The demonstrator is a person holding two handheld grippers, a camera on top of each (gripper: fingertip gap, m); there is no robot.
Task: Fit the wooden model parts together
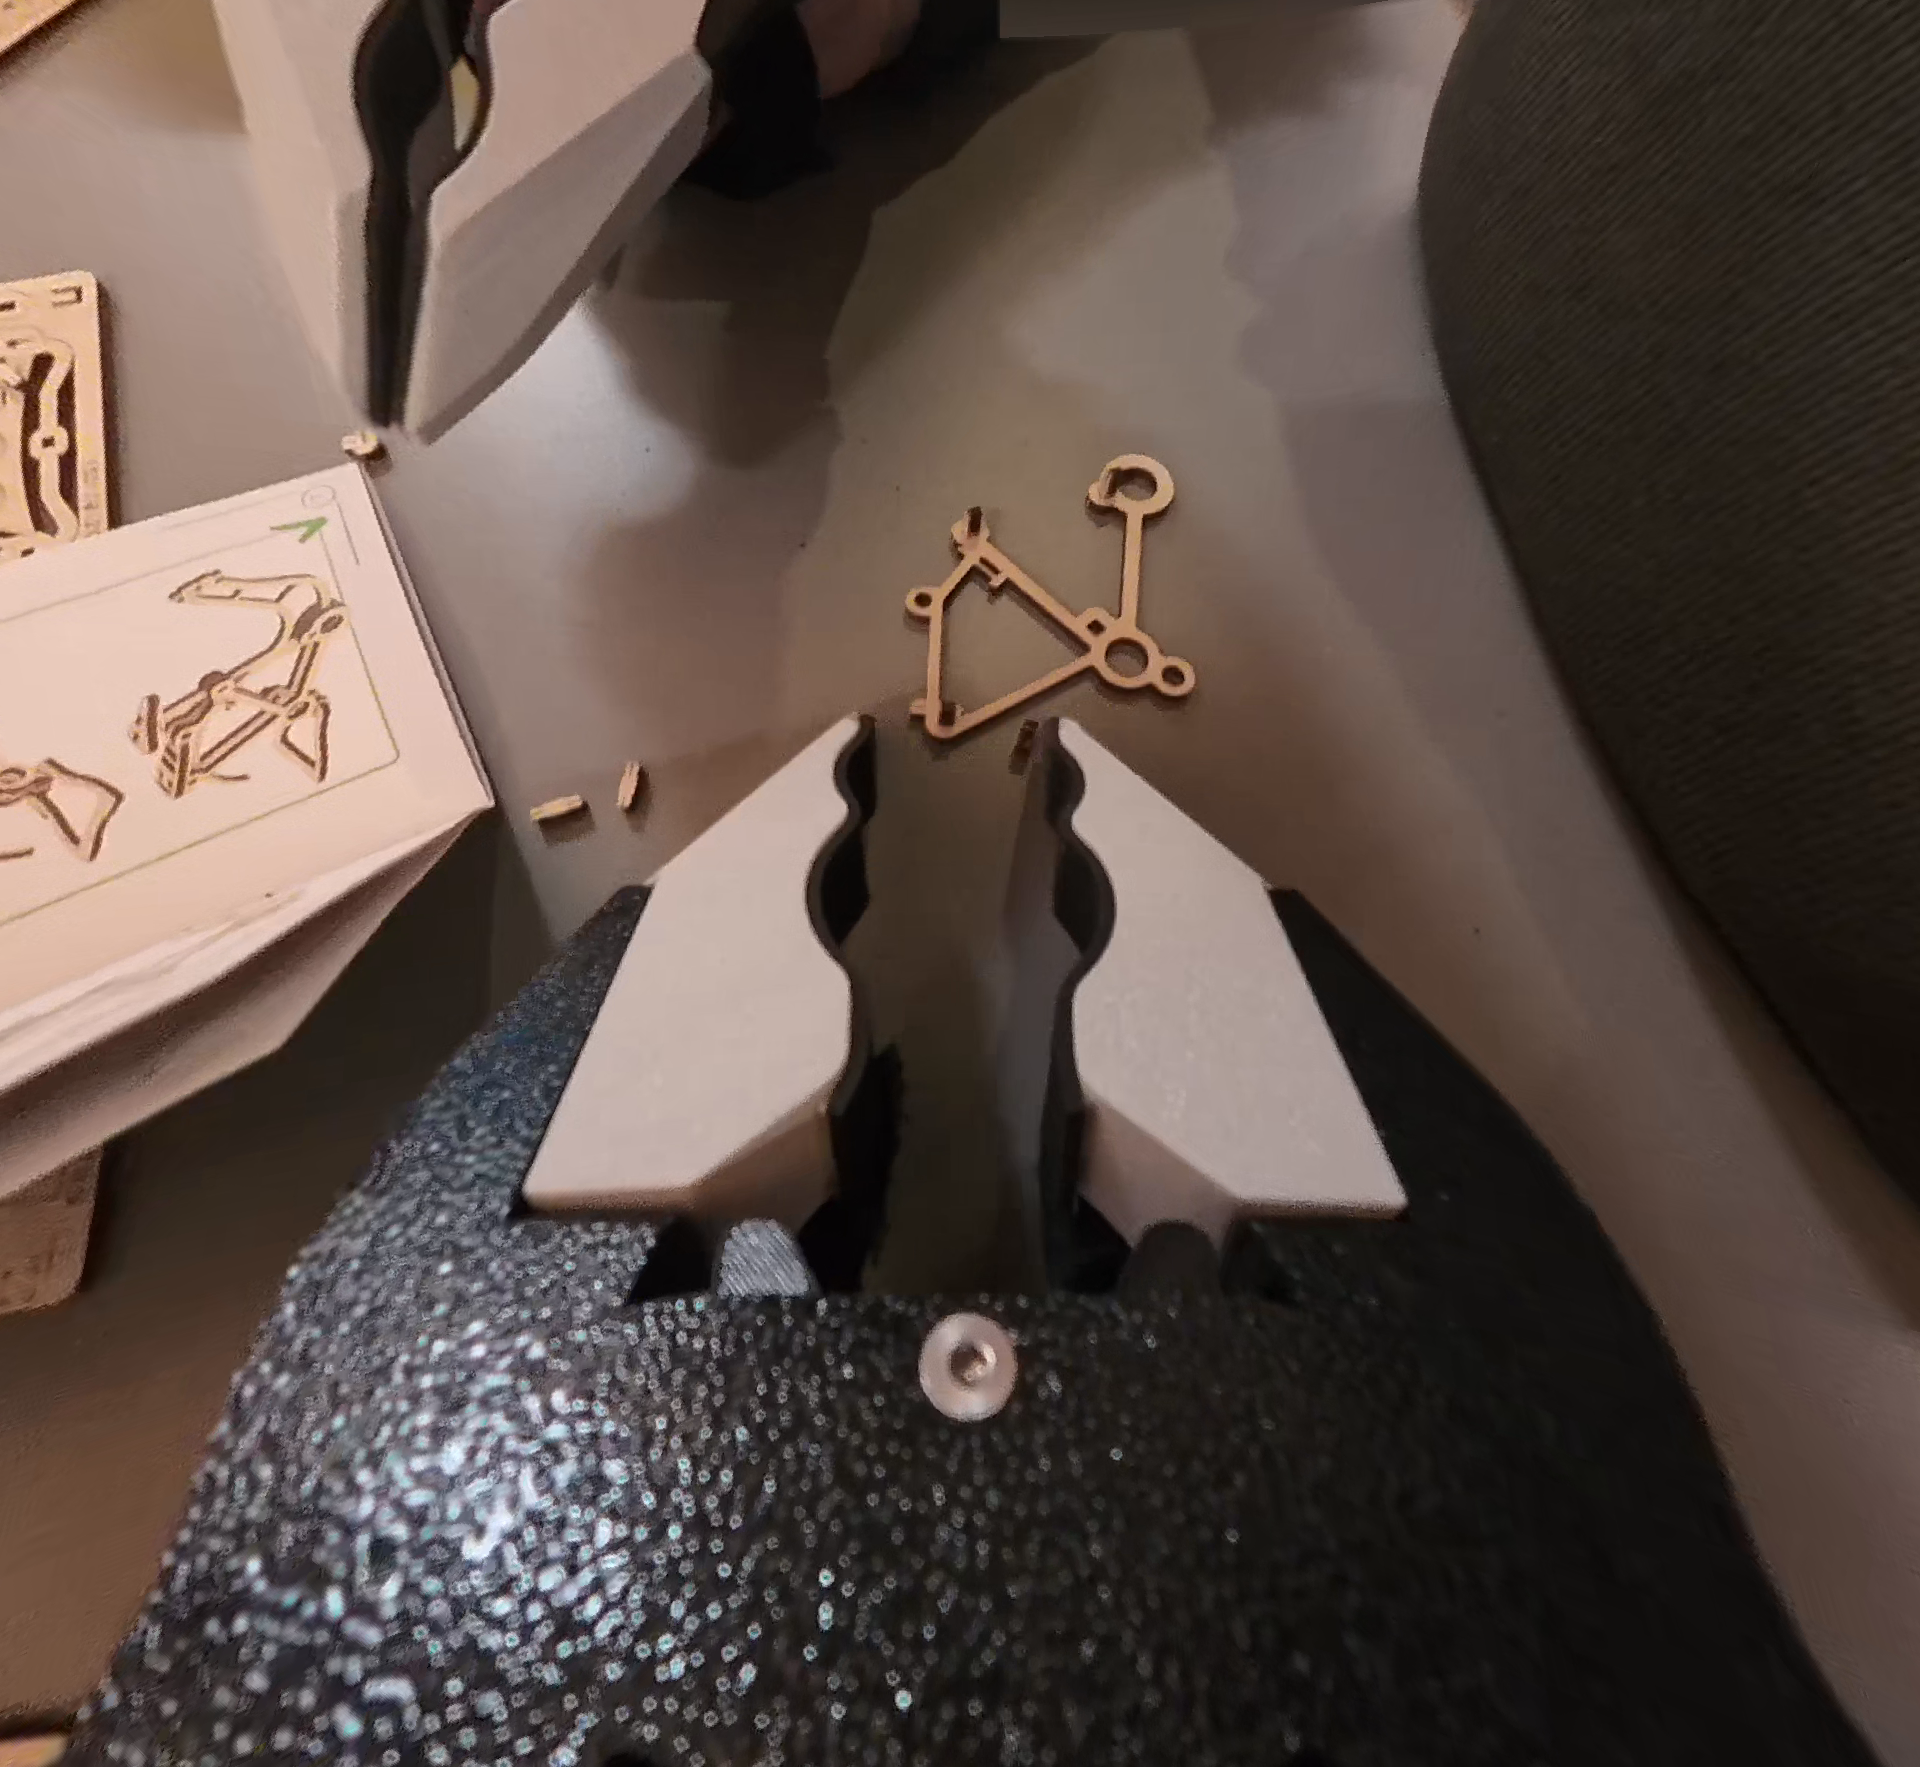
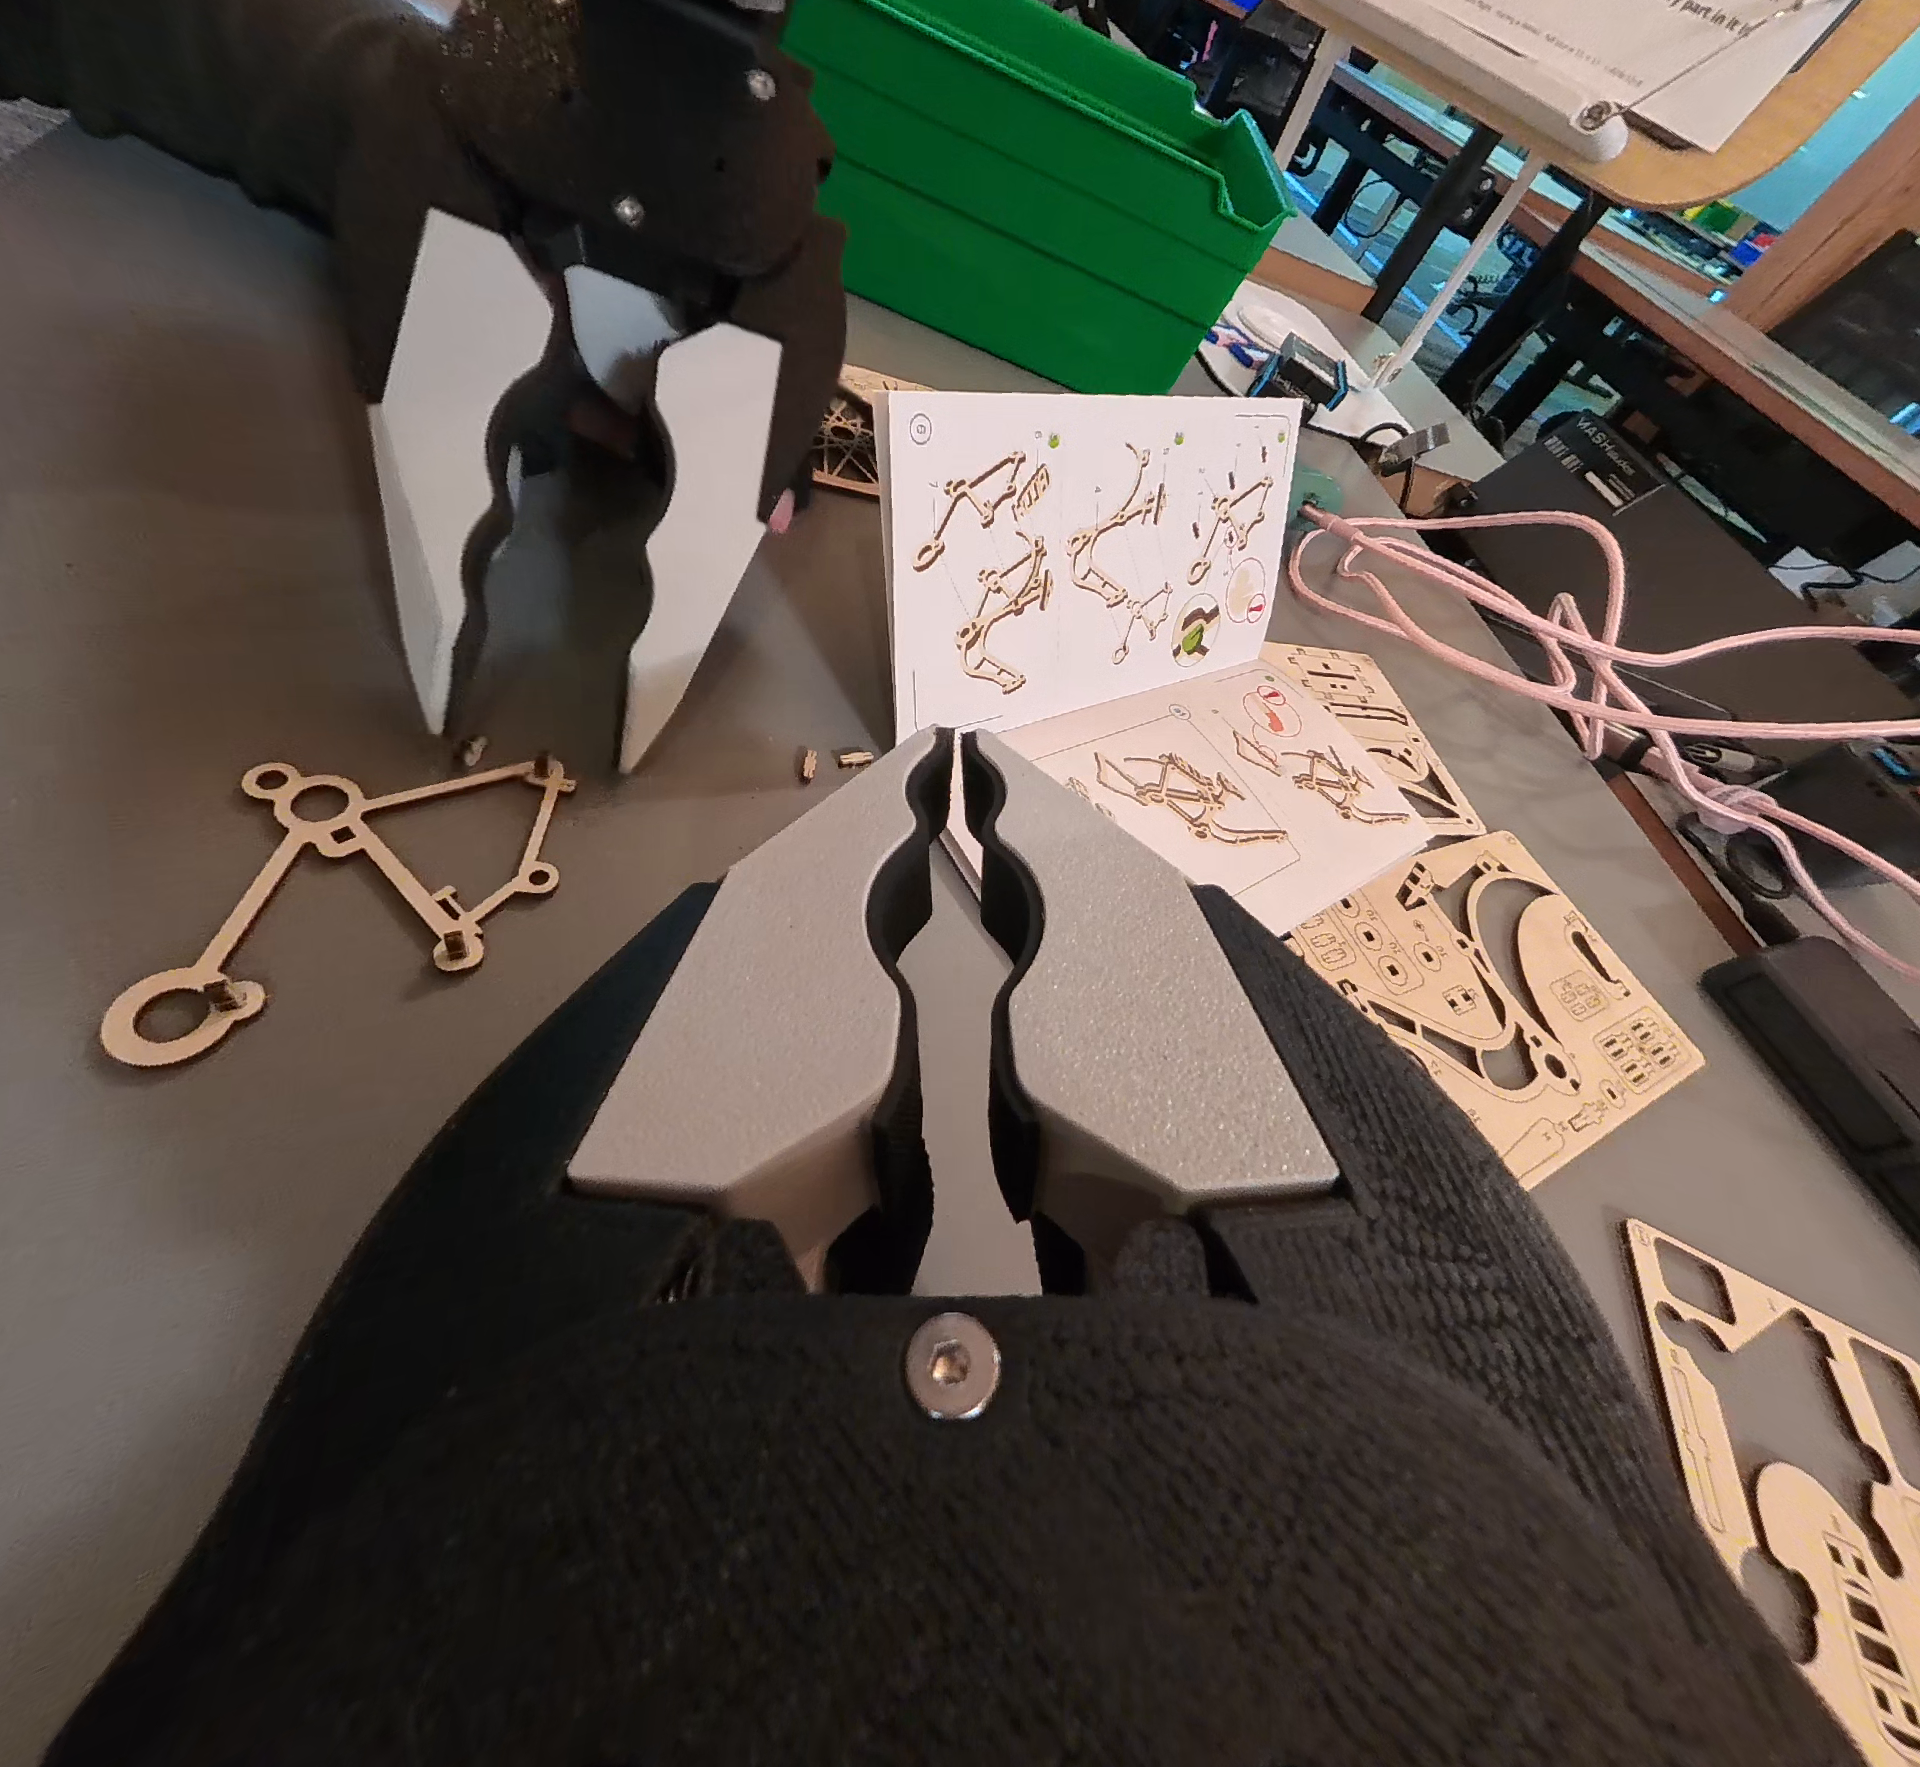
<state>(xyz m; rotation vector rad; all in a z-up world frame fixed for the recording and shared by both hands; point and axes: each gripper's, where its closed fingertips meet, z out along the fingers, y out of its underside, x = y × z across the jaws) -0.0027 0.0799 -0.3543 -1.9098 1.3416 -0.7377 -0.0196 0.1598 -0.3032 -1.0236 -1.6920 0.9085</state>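
Right tongs [image 2: 954, 743] pressed together, nothing between them; left tongs [image 1: 951, 741] spread, pads bare – tips just above the surface [image 1: 727, 574]. Wooden frame part [image 1: 1049, 616] lies flat just beyond the left tips; loose pegs [image 1: 592, 798] lie near the instruction booklet [image 1: 208, 678].

Close wrist views (facing, shared table [image 1: 727, 574])

tan wooden frame [image 2: 343, 870], green bins [image 2: 1018, 190]
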